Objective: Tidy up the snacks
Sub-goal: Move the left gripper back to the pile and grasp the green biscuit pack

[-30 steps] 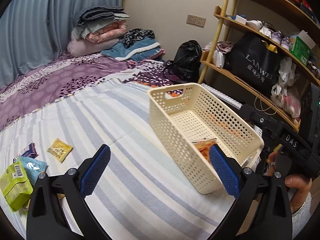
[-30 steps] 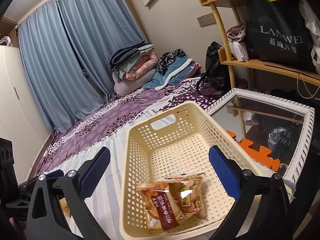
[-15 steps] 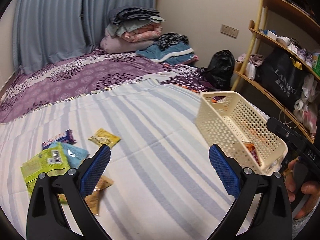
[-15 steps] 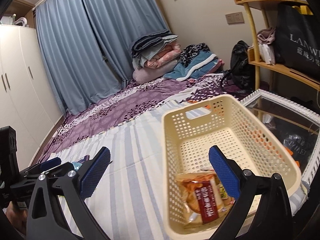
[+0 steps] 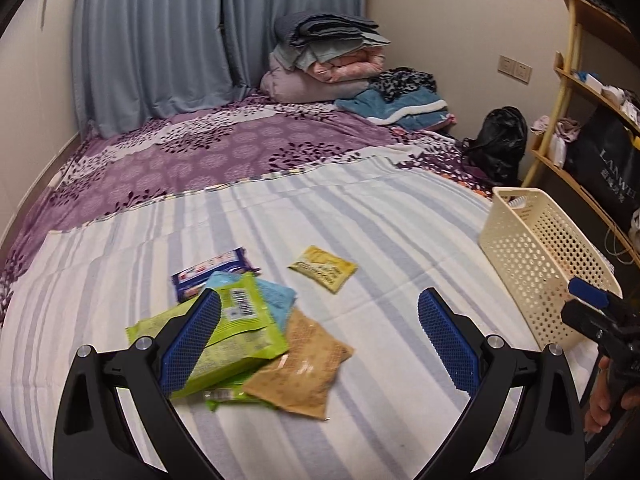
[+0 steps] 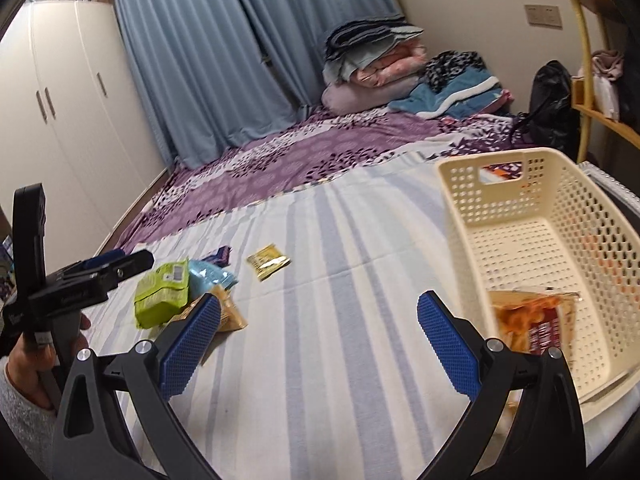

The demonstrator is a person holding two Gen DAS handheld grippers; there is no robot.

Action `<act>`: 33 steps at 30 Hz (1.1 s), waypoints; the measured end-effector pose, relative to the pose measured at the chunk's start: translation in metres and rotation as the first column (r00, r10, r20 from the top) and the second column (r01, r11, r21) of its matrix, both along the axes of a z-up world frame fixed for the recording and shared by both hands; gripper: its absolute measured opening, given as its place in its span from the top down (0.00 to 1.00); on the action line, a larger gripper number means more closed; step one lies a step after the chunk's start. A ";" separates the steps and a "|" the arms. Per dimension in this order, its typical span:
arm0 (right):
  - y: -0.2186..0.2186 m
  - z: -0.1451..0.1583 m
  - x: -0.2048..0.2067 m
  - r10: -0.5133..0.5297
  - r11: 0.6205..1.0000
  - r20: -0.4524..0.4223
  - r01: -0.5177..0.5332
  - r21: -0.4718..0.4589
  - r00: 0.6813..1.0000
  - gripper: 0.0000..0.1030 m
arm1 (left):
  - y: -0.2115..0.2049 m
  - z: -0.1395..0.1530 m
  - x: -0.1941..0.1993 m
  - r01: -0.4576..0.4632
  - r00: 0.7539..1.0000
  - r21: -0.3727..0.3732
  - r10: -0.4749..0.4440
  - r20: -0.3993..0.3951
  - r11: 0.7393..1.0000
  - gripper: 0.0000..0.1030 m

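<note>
A cream perforated basket [image 6: 500,208] [image 5: 532,248] stands on the striped sheet at the right, with an orange-red snack bag [image 6: 532,320] lying in its near end. A heap of snack packets lies left of it: a green bag [image 5: 236,332] [image 6: 162,292], a light blue packet [image 5: 276,296], a brown packet [image 5: 304,368], a dark blue packet [image 5: 216,268]. A small yellow packet [image 5: 324,268] [image 6: 268,260] lies apart. My left gripper [image 5: 320,344] hovers open over the heap. My right gripper [image 6: 320,344] is open and empty, beside the basket.
The purple floral bedspread [image 5: 224,152] covers the far half of the bed, with folded bedding [image 5: 328,60] stacked at the curtain. A wooden shelf unit [image 5: 568,80] and a black bag [image 5: 500,140] stand right of the basket. White wardrobes [image 6: 60,120] line the left wall.
Both grippers have swung left, away from the basket. The left one now faces the snack heap; the basket has slid to the right edge of both views.
</note>
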State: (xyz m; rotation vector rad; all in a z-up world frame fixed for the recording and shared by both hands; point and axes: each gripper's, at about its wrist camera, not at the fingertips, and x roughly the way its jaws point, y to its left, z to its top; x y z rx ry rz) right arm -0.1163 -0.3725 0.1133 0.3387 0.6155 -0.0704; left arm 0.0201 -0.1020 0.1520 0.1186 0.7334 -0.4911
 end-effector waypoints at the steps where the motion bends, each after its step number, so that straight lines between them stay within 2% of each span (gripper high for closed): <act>1: 0.006 -0.001 0.002 0.012 1.000 -0.006 -0.012 -0.003 1.000 0.05 | 0.007 -0.001 0.003 -0.013 1.000 -0.005 0.013 -0.003 1.000 0.03; 11: 0.040 -0.013 0.015 0.089 0.996 -0.063 -0.090 -0.010 0.994 0.05 | 0.053 -0.006 0.032 -0.100 0.995 0.008 0.100 0.009 0.995 0.03; 17: 0.049 -0.015 0.021 0.113 0.993 -0.086 -0.116 -0.023 0.990 0.05 | 0.064 -0.018 0.053 -0.091 0.996 0.002 0.091 -0.006 0.996 0.03; 25: 0.060 -0.019 0.026 0.130 0.990 -0.116 -0.135 -0.040 0.985 0.05 | 0.069 -0.043 0.087 -0.067 0.997 0.033 0.068 -0.035 0.997 0.03; 31: 0.066 -0.026 0.029 0.138 0.988 -0.139 -0.146 -0.045 0.981 0.05 | 0.083 -0.070 0.107 -0.032 0.988 -0.053 0.024 -0.155 0.998 0.03; 33: 0.068 -0.028 0.029 0.141 0.988 -0.146 -0.150 -0.046 0.979 0.05 | 0.086 -0.076 0.105 -0.018 0.985 -0.062 0.007 -0.170 0.998 0.03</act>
